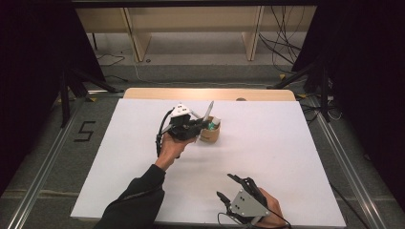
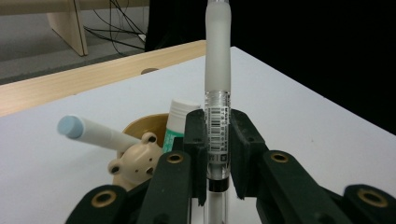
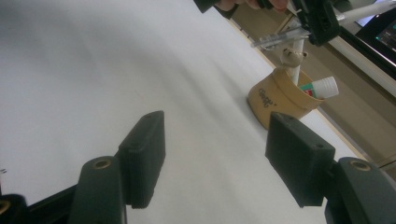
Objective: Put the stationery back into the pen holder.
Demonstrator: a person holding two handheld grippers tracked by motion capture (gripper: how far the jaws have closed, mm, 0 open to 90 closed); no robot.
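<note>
One pen (image 2: 217,84), clear-barrelled with a frosted white grip sleeve and a barcode label, is clamped between the jaws of the left tongs (image 2: 217,154). In the left gripper view its long axis runs straight up through the jaws, the frosted end rising above them and the clear barrel passing down below. In the high view the pen (image 1: 205,117) stands steeply, leaning a little toward the far edge of the table (image 1: 267,157), with its upper end highest; the left tongs (image 1: 193,126) hold it just beside the cup. Which end bears the tip cannot be told.

The tan cup (image 1: 210,132), a pen holder with a small bear figure (image 2: 135,163) on its rim, sits left of the middle of the table, nearer the far edge. It holds a white stick with a pale blue end (image 2: 91,133), slanting out to the left, and a green-and-white tube with a white cap (image 2: 180,121).

The right tongs (image 3: 215,154) rest near the table's near edge, toward its right corner, jaws standing wide apart with nothing between them, well apart from the cup (image 3: 280,100).
</note>
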